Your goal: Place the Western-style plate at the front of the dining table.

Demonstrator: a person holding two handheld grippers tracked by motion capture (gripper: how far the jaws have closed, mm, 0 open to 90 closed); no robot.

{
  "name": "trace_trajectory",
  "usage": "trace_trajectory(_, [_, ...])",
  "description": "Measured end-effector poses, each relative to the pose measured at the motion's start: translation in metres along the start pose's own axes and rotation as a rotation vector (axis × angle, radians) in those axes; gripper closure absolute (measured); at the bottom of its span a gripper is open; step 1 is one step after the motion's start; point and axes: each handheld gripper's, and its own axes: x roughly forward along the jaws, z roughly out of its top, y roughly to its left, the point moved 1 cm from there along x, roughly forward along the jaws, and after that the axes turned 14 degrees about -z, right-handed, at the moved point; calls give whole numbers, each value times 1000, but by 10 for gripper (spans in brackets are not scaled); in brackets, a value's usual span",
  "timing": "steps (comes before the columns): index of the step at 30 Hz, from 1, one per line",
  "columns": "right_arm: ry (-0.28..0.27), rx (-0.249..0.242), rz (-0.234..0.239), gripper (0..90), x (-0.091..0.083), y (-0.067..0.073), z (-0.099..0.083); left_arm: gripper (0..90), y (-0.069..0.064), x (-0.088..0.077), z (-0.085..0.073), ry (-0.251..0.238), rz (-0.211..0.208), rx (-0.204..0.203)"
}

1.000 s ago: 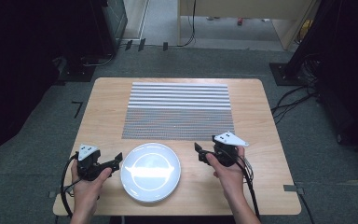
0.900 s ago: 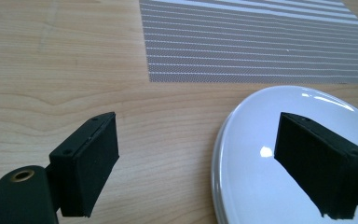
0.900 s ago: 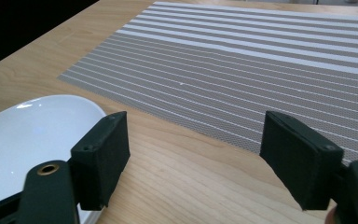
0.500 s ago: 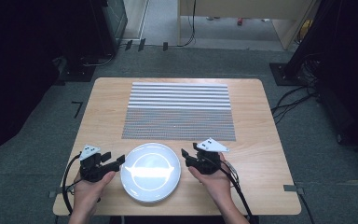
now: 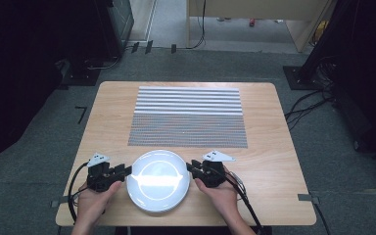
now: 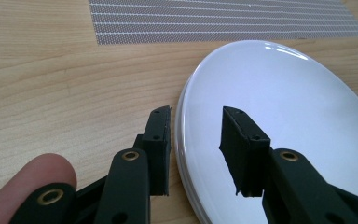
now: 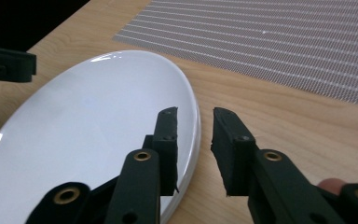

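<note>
Two grippers straddle a white plate's rim

The plate (image 5: 158, 179) lies at the worktop's (image 5: 274, 147) near edge; left gripper (image 6: 196, 135) and right gripper (image 7: 195, 133) have just been closing on opposite rims, pads not yet pressing.

Plate (image 6: 279, 116) rim under gripper, cropped

- A striped grey mesh placemat (image 5: 188, 116) lies flat at the middle of the wooden table (image 5: 284, 147), its plain bands on the far half and finer weave on the near half.
- Grey carpet floor (image 5: 39, 147) surrounds the table.
- Black cables (image 5: 308, 105) trail on the floor right of the table.
</note>
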Motion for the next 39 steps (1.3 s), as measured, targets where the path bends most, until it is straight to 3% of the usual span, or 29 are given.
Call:
trace_trajectory(2, [16,33,37,760,1,0,-1,651,0,1,0,9,5,2])
trace_trajectory(4, [20,36,39,763,2,0,-3,662,0,2,-1,22,12,10])
trace_trajectory(8, [67,94,87,776,4,-2,-4,685,0,4,-2,39,18,19])
trace_trajectory(14, [74,147,53,806,6,-8,-6,694,-1,6,-3,61,30,32])
trace_trajectory(22, [117,160,71,782,15,-8,-13,726,-3,10,-5,77,29,45])
trace_trajectory(26, [122,174,76,813,14,-8,-13,733,-3,13,-6,91,32,51])
trace_trajectory(30, [133,231,102,837,12,-12,-12,734,-4,14,-6,95,39,54])
trace_trajectory(39, [165,285,135,838,13,-15,-12,759,-5,16,-7,97,64,64])
